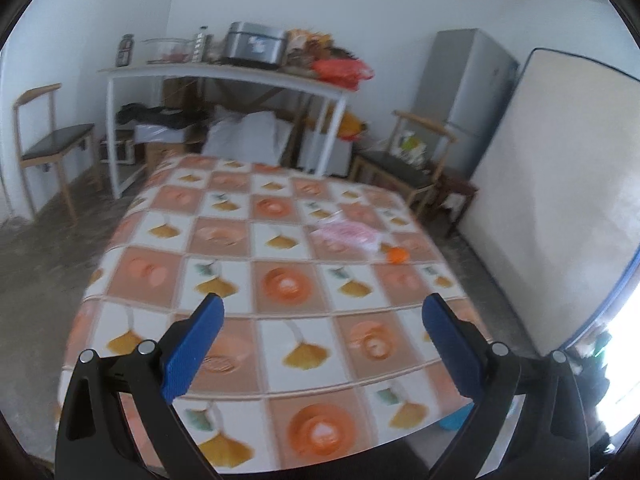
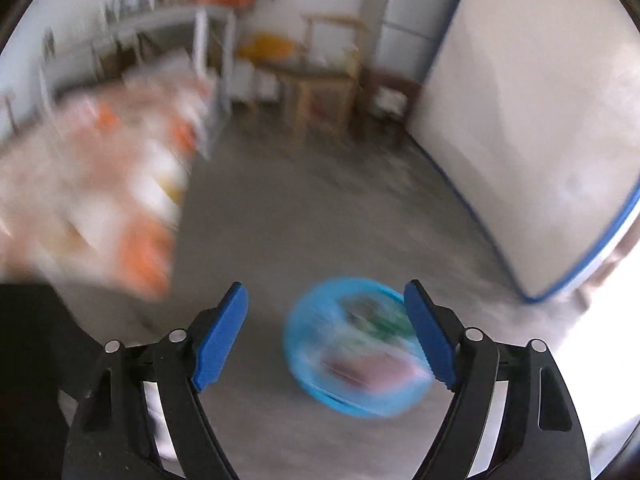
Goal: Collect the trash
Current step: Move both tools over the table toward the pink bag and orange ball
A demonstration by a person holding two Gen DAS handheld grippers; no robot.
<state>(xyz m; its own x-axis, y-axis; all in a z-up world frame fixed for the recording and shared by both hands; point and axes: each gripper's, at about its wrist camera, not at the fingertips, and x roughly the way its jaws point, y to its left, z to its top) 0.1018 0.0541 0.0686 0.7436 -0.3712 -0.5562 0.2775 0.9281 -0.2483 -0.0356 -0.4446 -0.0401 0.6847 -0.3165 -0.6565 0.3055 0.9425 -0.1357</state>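
Left tool: the left tool [image 1: 322, 316] hangs over the near end of the counter [image 1: 132, 264], its blue pads spread wide with nothing between them, aimed down the patterned cloth as if lining up the next pickup.

Trash on the counter: a crumpled pink wrapper [image 1: 347, 235] and a small orange piece [image 1: 397, 256] just beside it lie toward the far right of the cloth, well ahead of the left tool and to its right.

Right tool: the right tool [image 2: 326, 332] is off the counter's side and above the floor [image 2: 304, 208], jaws spread and empty; the view is badly blurred.

Bin: a blue bin [image 2: 352, 346] stands on the floor below the right tool, showing between its pads and toward the right one. Blurred colours inside suggest wrappers already dropped there.

Why so placed: the bin appears set beside the counter so each piece travels only a short way; the empty right tool above it fits a drop just made, as a judgement.

Remaining: the pink wrapper and orange piece are not yet collected.
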